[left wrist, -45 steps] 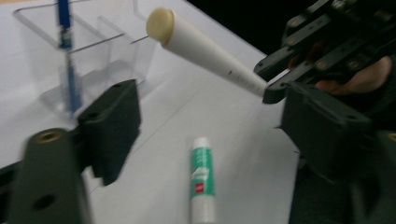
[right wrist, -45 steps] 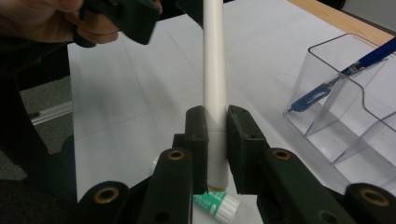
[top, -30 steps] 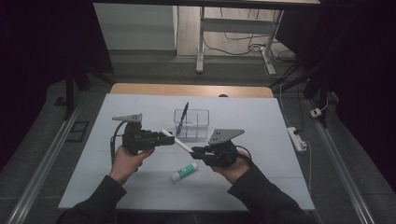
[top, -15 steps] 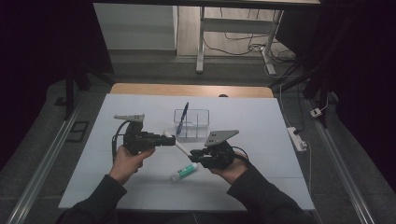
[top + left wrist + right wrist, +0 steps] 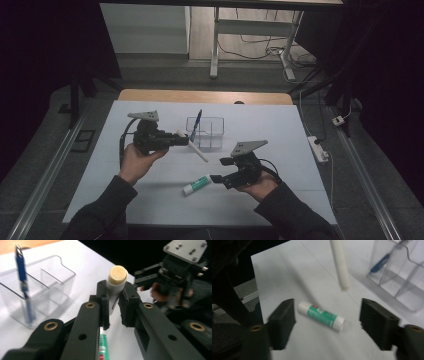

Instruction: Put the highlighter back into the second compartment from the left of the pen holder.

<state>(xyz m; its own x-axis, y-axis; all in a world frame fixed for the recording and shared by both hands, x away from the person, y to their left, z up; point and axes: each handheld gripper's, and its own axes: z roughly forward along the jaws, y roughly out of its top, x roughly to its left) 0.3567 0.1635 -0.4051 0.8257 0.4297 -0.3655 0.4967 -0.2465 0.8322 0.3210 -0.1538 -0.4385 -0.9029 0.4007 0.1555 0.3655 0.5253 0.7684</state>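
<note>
The left hand-held gripper [image 5: 113, 307] is clamping a white tube [image 5: 115, 287] between its pads, holding it above the white bench [image 5: 300, 125], slanted toward the clear organizer [image 5: 206, 132], where a blue pen [image 5: 196, 125] is leaning. The right hand-held gripper [image 5: 327, 323] is standing released, its jaws having just been opening, nothing gripped; a green-and-white glue stick [image 5: 321, 316] is lying on the bench just beyond them.
</note>
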